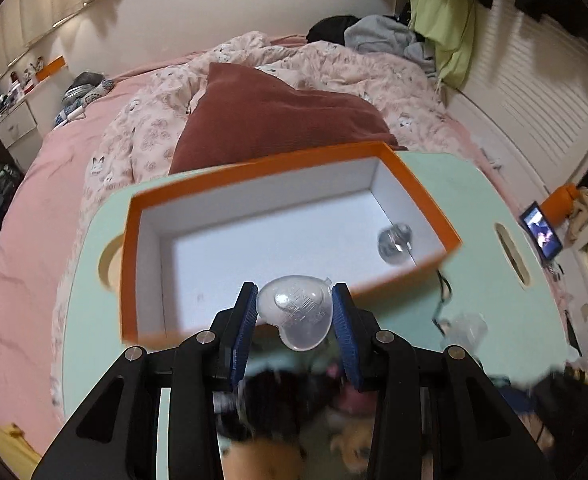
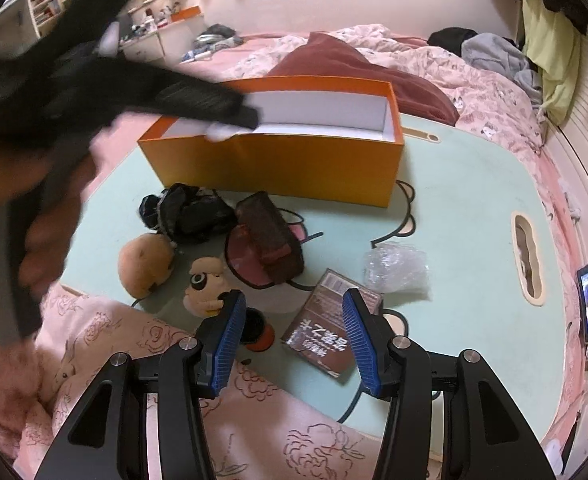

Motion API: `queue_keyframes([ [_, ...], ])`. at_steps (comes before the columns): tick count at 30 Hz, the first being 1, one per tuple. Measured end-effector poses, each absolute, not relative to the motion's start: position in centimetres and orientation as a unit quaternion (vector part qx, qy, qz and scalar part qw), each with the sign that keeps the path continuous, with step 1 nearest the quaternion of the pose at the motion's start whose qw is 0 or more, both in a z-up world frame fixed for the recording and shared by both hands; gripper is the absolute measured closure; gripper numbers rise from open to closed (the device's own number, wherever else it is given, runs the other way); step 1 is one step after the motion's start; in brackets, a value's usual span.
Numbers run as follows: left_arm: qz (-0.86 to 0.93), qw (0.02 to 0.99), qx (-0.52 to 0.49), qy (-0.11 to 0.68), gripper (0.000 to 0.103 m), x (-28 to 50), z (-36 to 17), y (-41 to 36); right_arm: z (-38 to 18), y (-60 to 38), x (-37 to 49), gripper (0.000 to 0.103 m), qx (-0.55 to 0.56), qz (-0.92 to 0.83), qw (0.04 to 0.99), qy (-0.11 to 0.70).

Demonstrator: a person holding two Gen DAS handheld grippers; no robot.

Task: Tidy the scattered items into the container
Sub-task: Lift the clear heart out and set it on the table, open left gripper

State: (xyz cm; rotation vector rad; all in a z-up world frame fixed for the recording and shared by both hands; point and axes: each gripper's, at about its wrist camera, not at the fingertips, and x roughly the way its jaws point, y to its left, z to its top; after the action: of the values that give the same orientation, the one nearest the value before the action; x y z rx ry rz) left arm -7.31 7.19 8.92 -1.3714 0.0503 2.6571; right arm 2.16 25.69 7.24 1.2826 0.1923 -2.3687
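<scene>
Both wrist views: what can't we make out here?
- Left wrist view: items under the left gripper, which holds a clear heart-shaped piece, are motion-blurred.
- Left wrist view: the object inside the orange box is too blurred to identify.
- Right wrist view: the box floor is hidden by its own front wall and the blurred left gripper.
- Right wrist view: the round item is partly behind a right gripper finger.

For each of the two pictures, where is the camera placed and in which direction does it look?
Left wrist: on the left tool, angled down into the orange box; its fingers grip a clear heart-shaped case.
Right wrist: on the right tool, angled down at the mint table with scattered items; its fingers are empty.
Shared: box, table, bed; the right view also shows the left tool.
</scene>
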Motion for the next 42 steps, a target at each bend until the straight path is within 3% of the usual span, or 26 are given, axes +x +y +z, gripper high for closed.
queue_keyframes([
  [17,0.888,0.072,-0.452,0.052,0.063,-2.3,4.9,8.9,6.4,25.6,2.3,0.053,0.472,-0.851,0.217,0.079],
  [19,0.888,0.069,-0.452,0.053,0.058,-2.3,4.7,9.0,6.2,25.6,2.3,0.053,0.473,-0.85,0.217,0.079],
  [21,0.888,0.062,-0.453,0.05,0.041,-2.2,4.6,8.8,6.1,25.7,2.2,0.052,0.474,-0.849,0.218,0.079],
  [23,0.888,0.052,-0.455,0.045,0.031,-2.2,4.5,8.4,6.0,25.6,2.2,0.052,0.475,-0.849,0.217,0.081],
  [35,0.893,0.066,-0.445,0.031,0.031,-1.2,4.6,7.4,6.8,26.5,1.6,0.052,0.478,-0.849,0.219,0.057],
  [42,0.895,0.086,-0.434,-0.058,0.031,1.3,5.2,2.5,9.7,27.3,-0.5,0.052,0.477,-0.84,0.258,-0.004],
])
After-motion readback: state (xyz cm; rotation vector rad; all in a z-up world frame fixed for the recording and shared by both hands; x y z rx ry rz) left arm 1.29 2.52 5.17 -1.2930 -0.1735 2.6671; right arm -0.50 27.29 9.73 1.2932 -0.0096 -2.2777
